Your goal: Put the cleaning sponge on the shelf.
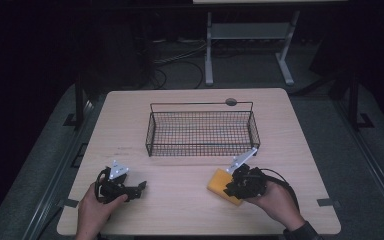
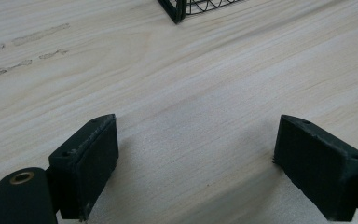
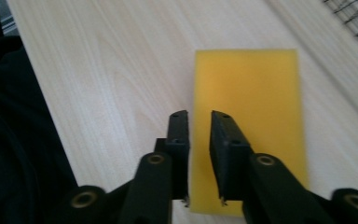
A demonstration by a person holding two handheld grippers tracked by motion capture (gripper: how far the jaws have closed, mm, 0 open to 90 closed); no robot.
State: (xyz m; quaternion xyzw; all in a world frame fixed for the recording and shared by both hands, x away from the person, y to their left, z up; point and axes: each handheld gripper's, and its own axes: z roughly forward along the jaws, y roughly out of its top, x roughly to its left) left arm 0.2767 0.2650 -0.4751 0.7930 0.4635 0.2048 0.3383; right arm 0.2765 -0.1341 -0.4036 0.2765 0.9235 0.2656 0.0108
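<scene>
I am seeing the black wire mesh basket point(image 1: 202, 131) sitting empty at the middle of the pale wooden surface point(image 1: 190, 205). My right claw point(image 3: 199, 122) is hovering over the flat yellow rectangular sponge point(image 3: 251, 98), its jaws nearly closed with a narrow gap, gripping nothing; the sponge is lying on the surface just in front of the basket. My left claw point(image 2: 193, 154) is resting wide open above bare wood

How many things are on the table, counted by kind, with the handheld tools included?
Wire basket: 1
Yellow sponge: 1
Handheld tools: 2, the left tool and the right tool
Total: 4
</scene>
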